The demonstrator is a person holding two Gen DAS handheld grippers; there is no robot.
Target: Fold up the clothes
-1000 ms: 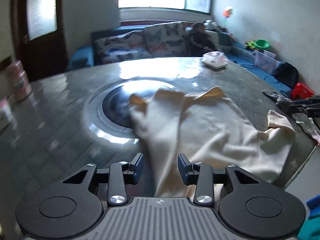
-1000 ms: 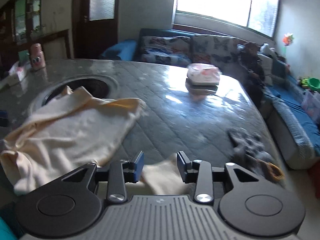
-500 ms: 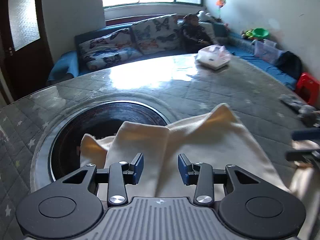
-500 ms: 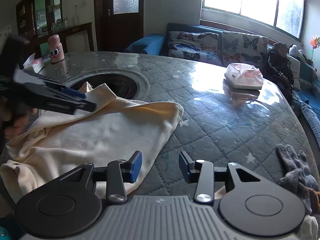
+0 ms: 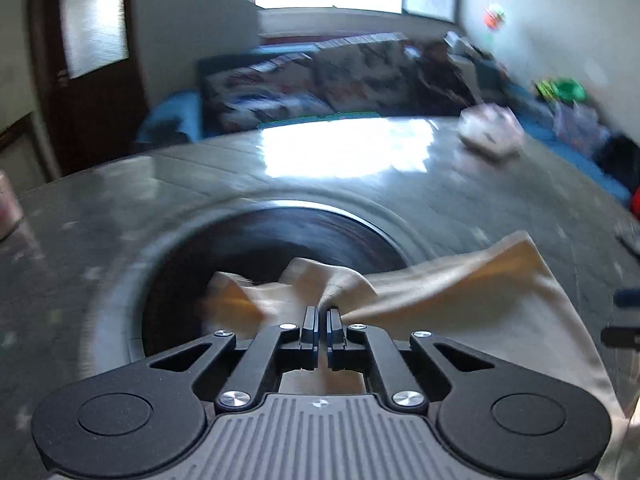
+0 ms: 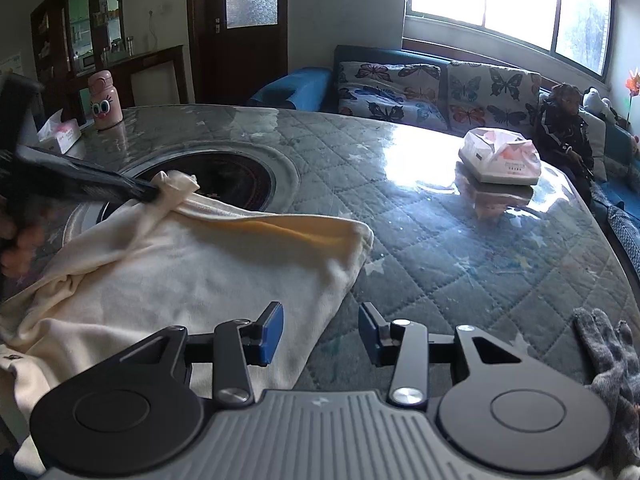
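Fingers [image 5: 310, 330] of the left gripper [image 5: 322, 328], left wrist view: drawn together and clamped on a bunched corner of the cream garment [image 5: 460, 300], which rises to the tips over the dark round recess [image 5: 280, 240] in the quilted table [image 5: 400, 184]; the frame is motion-blurred, so finer detail cannot be told. Right wrist view: the right gripper [image 6: 321, 332] has its blue-padded fingers [image 6: 272, 332] spread apart, holding nothing, poised just above the garment's near right edge; the garment [image 6: 192, 280] lies spread but rumpled across the table's left part, one corner pinched by the left gripper [image 6: 152, 192] beside the recess [image 6: 224, 176]. A tissue pack [image 6: 500, 156] sits well apart; grey gloves [image 6: 608, 364] lie at the right edge. Judged progress: early; no completed fold is evident, and all folds appear left to do.
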